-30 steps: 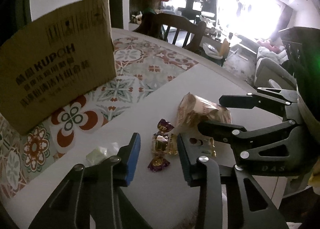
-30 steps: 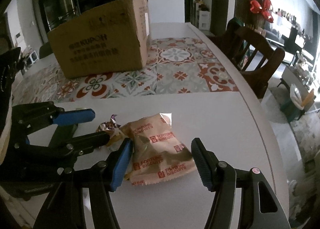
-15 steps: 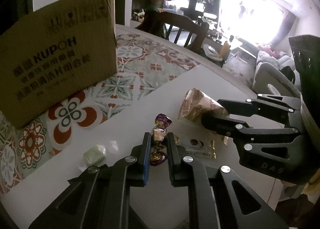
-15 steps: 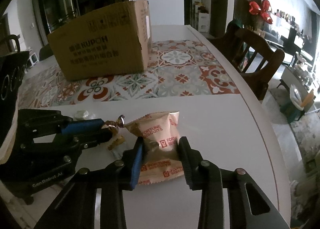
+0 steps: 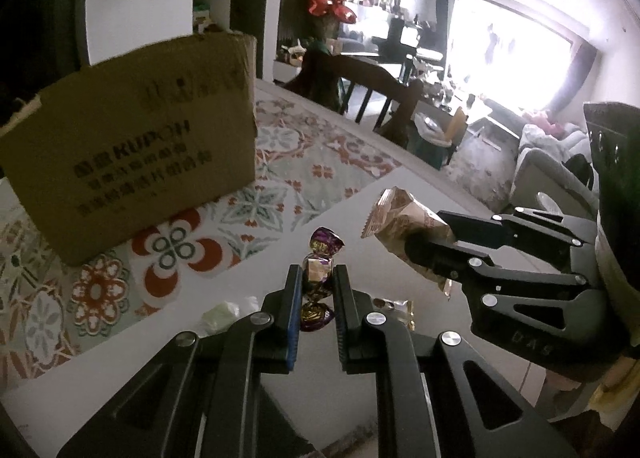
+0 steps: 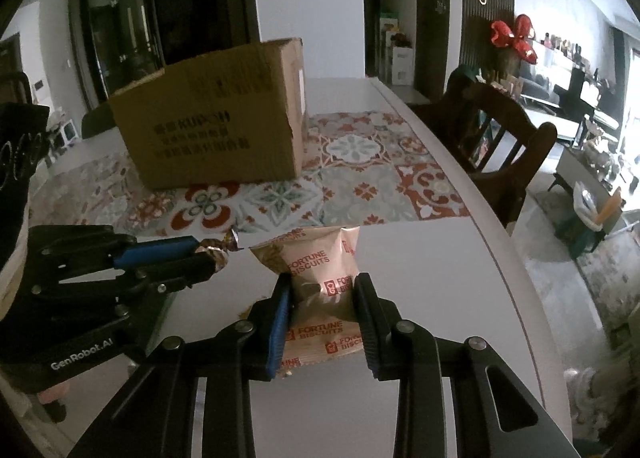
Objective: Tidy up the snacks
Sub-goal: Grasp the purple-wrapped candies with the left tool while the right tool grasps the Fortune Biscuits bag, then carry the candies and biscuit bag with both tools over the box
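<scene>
Above white table (image 6: 420, 258), biscuit packet (image 6: 320, 278) between right fingers (image 6: 366, 322), candy (image 5: 318, 278) between left fingers (image 5: 294, 310)

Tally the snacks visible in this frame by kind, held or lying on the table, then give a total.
Purple-and-gold wrapped candy: 1, held in the left gripper
Fortune Biscuits packet: 1, held in the right gripper
Pale green wrapped sweet: 1, on the table
Small gold-edged packet: 1, on the table, partly hidden
Total: 4

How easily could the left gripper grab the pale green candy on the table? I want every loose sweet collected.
Probably not right now: the left gripper is shut on the purple candy. The pale green candy lies uncovered just left of it, so only the full grip blocks it.
</scene>
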`<act>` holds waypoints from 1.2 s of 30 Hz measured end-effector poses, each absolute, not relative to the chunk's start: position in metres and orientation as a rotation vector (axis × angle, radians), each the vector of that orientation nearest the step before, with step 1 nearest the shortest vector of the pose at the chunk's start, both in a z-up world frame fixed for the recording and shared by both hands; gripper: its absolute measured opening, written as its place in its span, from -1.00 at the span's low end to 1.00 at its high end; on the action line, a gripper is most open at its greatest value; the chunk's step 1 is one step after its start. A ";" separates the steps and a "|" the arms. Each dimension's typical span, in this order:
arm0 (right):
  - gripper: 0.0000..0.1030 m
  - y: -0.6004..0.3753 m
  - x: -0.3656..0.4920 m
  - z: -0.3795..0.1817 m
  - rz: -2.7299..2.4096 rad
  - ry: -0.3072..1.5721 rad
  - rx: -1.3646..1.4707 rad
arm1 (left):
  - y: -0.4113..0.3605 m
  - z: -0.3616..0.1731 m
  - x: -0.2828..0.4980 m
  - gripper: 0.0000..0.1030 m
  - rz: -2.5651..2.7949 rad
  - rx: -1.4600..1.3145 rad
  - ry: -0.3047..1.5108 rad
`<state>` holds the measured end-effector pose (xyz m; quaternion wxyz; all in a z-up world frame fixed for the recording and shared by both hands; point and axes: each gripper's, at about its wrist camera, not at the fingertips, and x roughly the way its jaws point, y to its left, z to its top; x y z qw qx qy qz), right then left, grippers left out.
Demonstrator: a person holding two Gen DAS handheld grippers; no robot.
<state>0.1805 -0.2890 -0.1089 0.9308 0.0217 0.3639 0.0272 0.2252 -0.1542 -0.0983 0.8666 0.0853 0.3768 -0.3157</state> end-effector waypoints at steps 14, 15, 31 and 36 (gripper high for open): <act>-0.37 -0.272 0.174 -0.070 0.079 0.624 0.076 | -0.127 -0.050 0.215 -0.69 -0.589 0.142 0.679; -0.37 -0.270 0.173 -0.068 0.081 0.615 0.077 | -0.125 -0.047 0.215 -0.69 -0.584 0.139 0.671; -0.37 -0.247 0.186 -0.024 0.146 0.482 0.085 | -0.086 0.004 0.219 -0.69 -0.479 0.106 0.518; -0.37 -0.242 0.203 -0.011 0.175 0.459 0.091 | -0.076 0.019 0.227 -0.69 -0.441 0.111 0.472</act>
